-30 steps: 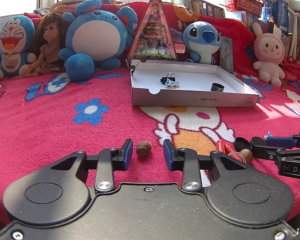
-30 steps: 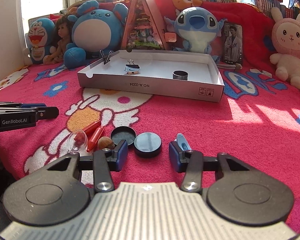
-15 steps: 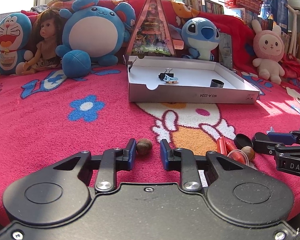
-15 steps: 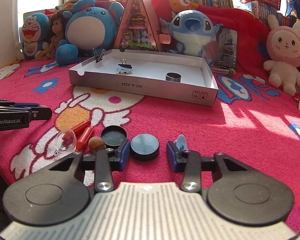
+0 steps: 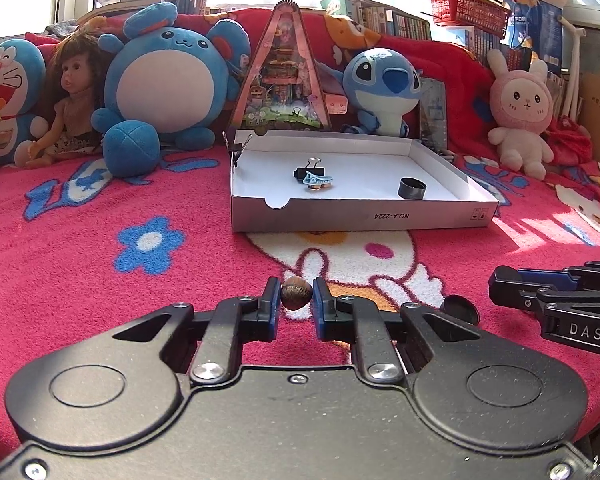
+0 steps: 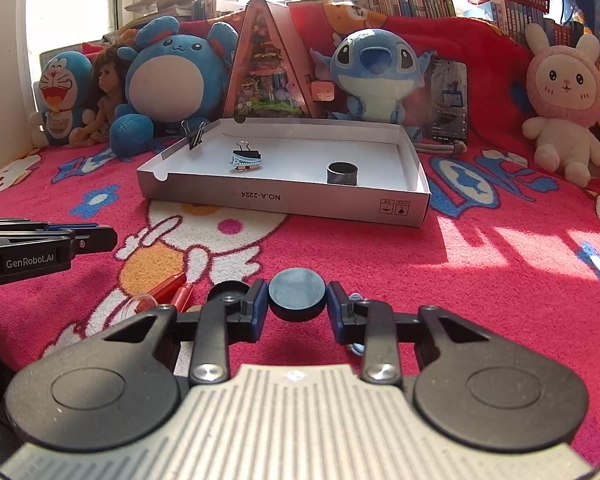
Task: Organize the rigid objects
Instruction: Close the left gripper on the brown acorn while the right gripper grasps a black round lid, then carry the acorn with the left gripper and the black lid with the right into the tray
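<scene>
My left claw (image 5: 296, 300) is clamped on the small brown nut (image 5: 296, 297), which sits between the blue pads just above the pink blanket (image 5: 80, 280). My right claw (image 6: 297, 305) is closing on the black round lid (image 6: 297, 295); the lid stands between the two pads and, as far as I can see, they already press on its edge. What matters now is where the white cardboard tray (image 5: 360, 219) lies from each claw: it is far ahead of both, with its open side up and its long front wall across my line of view. From the left claw the tray is ahead and a little to the right; from the right claw it is almost straight ahead, a little to the left. I judge the two claws about equally near to it. Inside the tray lie already a binder clip (image 5: 315, 174) and a dark ring (image 5: 412, 189), so I should aim for the free white floor between them.
</scene>
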The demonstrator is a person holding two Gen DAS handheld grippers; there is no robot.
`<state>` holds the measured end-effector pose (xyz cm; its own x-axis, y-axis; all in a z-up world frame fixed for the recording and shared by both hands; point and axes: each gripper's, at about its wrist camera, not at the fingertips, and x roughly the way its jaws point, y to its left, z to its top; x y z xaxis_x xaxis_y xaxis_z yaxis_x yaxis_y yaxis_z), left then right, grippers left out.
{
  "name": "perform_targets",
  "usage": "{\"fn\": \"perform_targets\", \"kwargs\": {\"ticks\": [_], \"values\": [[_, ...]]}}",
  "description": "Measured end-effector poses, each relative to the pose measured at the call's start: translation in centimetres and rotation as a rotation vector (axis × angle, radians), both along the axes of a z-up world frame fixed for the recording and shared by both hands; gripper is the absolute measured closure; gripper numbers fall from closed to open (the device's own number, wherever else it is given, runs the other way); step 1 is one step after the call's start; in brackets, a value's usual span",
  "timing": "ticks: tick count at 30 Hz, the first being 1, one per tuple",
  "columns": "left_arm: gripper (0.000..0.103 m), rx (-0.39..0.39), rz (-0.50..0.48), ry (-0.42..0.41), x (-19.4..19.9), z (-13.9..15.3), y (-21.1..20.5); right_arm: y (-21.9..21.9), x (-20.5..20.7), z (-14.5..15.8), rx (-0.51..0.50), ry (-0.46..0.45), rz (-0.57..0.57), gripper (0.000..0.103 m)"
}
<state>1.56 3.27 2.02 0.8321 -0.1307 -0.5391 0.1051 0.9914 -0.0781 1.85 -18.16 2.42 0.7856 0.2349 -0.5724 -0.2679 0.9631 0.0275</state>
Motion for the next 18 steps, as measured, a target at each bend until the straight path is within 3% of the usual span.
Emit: {"fn": "perform_targets", "kwargs": {"ticks": [18], "values": [[0.087, -0.010, -0.021, -0.035, 0.5, 1.5, -0.6, -0.5, 1.0, 1.1, 0.032, -0.014, -0.025, 0.065]]}}
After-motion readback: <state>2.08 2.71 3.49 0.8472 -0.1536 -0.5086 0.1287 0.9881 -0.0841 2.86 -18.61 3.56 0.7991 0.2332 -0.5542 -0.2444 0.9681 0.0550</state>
